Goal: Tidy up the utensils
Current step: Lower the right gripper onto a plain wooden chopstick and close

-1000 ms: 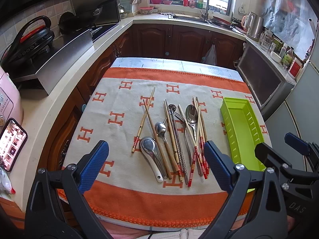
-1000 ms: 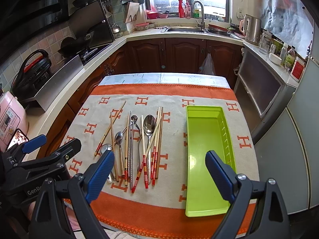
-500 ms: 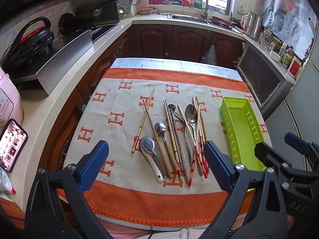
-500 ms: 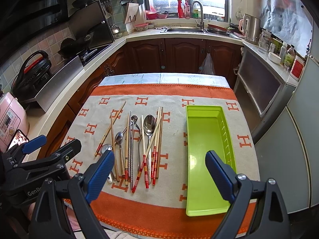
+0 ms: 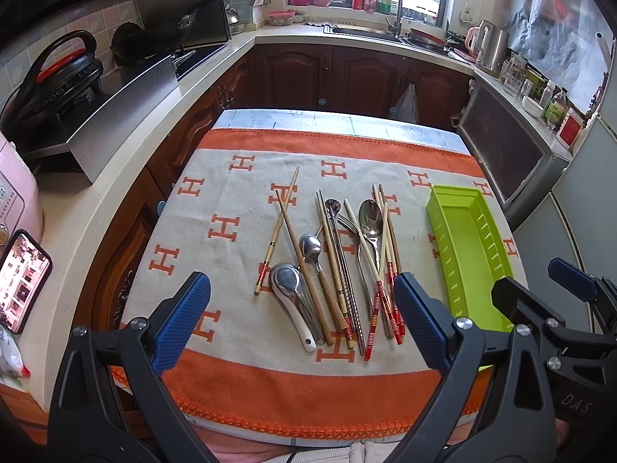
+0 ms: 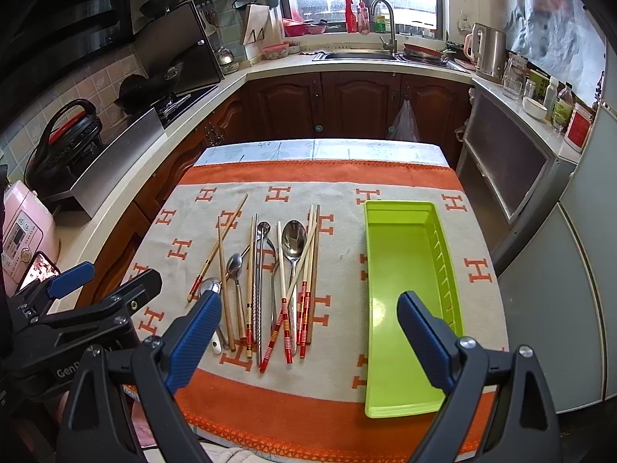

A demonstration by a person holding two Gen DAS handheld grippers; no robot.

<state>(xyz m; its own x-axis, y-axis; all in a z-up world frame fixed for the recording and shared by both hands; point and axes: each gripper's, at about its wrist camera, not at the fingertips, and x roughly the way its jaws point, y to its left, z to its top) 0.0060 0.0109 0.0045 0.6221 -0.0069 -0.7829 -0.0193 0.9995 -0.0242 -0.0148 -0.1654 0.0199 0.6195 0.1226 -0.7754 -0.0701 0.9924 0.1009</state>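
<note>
- Utensils (image 5: pixel 339 266) lie in a loose pile on the orange-and-cream cloth (image 5: pixel 231 200) that covers the surface, just left of the green tray (image 6: pixel 408 308).
- Green tray sits on the cloth with nothing in it, long side running away from the camera, slotted wall on its right.
- Nearest the tray in the pile are the red-banded chopsticks (image 6: pixel 302 308), crossing over a large metal spoon (image 6: pixel 294 239).
- Left of that spoon lie a fork (image 5: pixel 353 231), metal chopsticks (image 6: pixel 259 289) and plain wooden chopsticks (image 5: pixel 304 262), with a smaller metal spoon (image 5: pixel 310 249) among them.
- At the pile's near left, farthest from the tray, a white-handled soup spoon (image 5: pixel 289 289) rests bowl up; one chopstick (image 5: pixel 275 231) lies angled away beside it.
- Left gripper (image 5: pixel 302 320) hangs above the near edge of the cloth, left of the tray, its blue-padded jaws spread wide and holding nothing.
- Right gripper (image 6: pixel 308 337) hangs over the near end of the tray and pile, jaws likewise wide apart and empty.
</note>
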